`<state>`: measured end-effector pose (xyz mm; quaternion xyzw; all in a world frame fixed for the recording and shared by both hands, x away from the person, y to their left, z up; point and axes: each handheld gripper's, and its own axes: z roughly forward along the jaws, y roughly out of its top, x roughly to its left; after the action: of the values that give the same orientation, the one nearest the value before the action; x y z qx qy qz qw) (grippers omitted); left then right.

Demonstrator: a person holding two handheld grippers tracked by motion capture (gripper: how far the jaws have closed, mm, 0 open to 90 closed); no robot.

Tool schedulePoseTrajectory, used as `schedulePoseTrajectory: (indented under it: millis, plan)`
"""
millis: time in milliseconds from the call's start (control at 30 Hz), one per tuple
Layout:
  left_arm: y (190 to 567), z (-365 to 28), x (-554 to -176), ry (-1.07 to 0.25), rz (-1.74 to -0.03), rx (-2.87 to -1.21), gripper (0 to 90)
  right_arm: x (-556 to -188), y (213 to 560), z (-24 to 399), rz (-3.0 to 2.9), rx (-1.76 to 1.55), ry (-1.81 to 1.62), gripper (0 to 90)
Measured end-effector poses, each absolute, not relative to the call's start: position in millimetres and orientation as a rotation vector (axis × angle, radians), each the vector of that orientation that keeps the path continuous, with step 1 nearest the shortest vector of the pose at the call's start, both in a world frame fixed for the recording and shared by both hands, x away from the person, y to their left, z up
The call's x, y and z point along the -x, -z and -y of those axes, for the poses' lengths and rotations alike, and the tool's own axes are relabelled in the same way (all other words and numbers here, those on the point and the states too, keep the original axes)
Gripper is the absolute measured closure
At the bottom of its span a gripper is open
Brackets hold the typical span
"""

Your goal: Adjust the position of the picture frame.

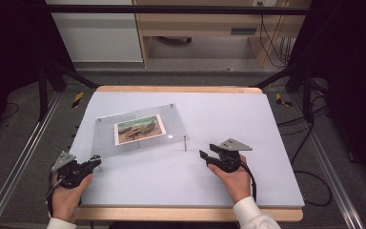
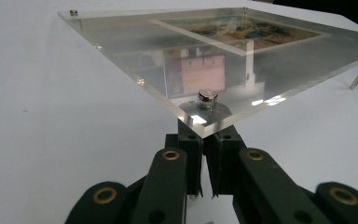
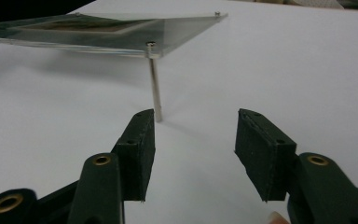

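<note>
On the white table (image 1: 248, 176), the thin metal leg (image 3: 155, 88) stands just ahead of the half-spread right gripper (image 3: 195, 156), while the left gripper (image 2: 207, 154) pinches the clear frame's (image 2: 135, 51) corner post.

Lab test bench: black frame rig (image 1: 171, 9), floor cables (image 1: 310, 143), covered table (image 1: 228, 114).

Bright, even overhead light (dark edges), glare on acrylic panel (image 2: 223, 60).
</note>
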<state>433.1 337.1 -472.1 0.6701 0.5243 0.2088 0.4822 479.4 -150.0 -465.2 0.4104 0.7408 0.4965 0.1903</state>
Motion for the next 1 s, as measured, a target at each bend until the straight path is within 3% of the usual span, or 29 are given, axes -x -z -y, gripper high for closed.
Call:
schedulePoseTrajectory:
  millis: [333, 700, 1000]
  plan:
    - [464.9, -339.6, -435.2, -0.498, -1.276, -1.579, 84.3, -502.1, 465.4, 119.0, -2.106, -1.147, -1.443, 58.9]
    - [461.2, -341.4, -435.9, -0.492, -1.262, -1.548, 84.4, -528.0, 463.2, 91.6, -2.102, -1.119, -1.484, 64.4]
    - [459.6, -341.2, -435.7, -0.495, -1.252, -1.54, 84.5, -547.7, 462.5, 79.9, -2.115, -1.13, -1.497, 77.5]
